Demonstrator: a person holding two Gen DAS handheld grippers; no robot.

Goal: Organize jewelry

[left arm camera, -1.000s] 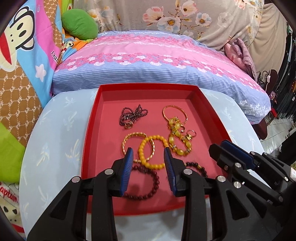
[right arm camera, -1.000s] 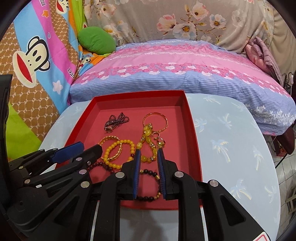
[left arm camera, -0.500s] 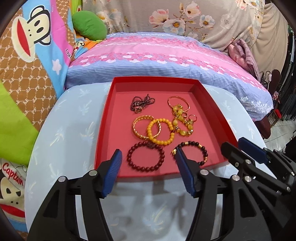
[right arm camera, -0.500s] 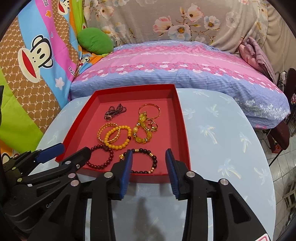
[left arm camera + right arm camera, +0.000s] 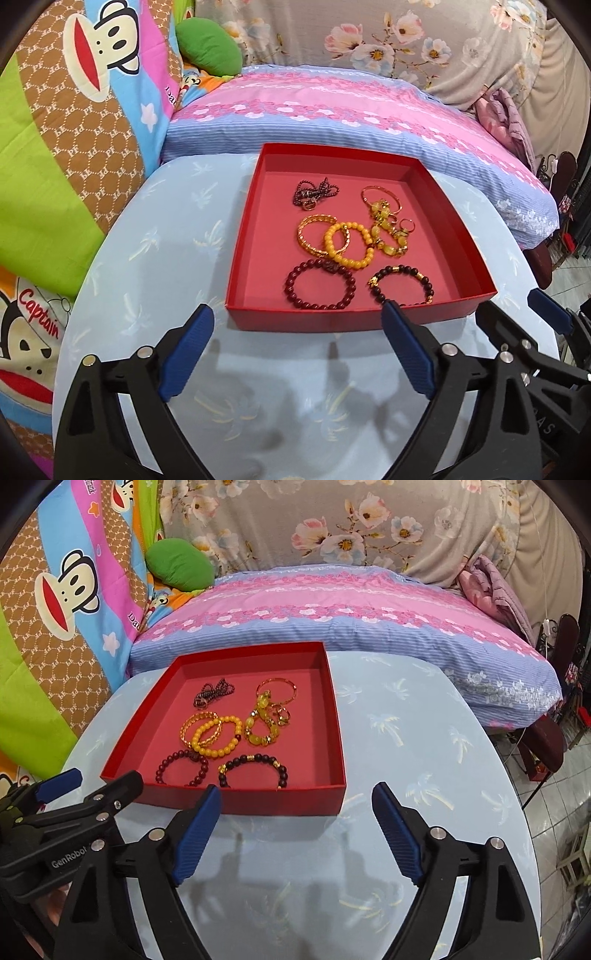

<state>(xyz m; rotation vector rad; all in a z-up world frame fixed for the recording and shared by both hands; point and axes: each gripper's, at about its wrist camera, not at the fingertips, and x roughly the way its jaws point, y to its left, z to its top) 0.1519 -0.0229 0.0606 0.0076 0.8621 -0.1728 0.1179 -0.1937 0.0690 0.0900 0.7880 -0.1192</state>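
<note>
A red tray (image 5: 255,221) (image 5: 336,716) sits on the light blue round table and holds several pieces of jewelry. Inside lie a dark red bead bracelet (image 5: 319,284) (image 5: 183,766), a black-and-gold bead bracelet (image 5: 402,284) (image 5: 255,770), a yellow bead bracelet (image 5: 349,245) (image 5: 218,734), a gold bangle (image 5: 316,236), a yellow charm bracelet (image 5: 388,232) (image 5: 262,720) and a dark chain (image 5: 314,192) (image 5: 212,694). My left gripper (image 5: 297,314) hangs before the tray's near wall, jaws opening, nothing between them. My right gripper (image 5: 295,794) hovers by the tray's near right corner, jaws opening and empty.
The table (image 5: 155,258) (image 5: 424,738) has bare cloth left and right of the tray. Behind it lies a pink and blue striped pillow (image 5: 332,107) on a bed, with a cartoon monkey quilt (image 5: 74,110) and a green cushion (image 5: 208,48) at the left.
Both grippers have drawn back from over the tray toward the table's near side, and their jaws have spread from nearly shut to wide. The jewelry lies where it was.
</note>
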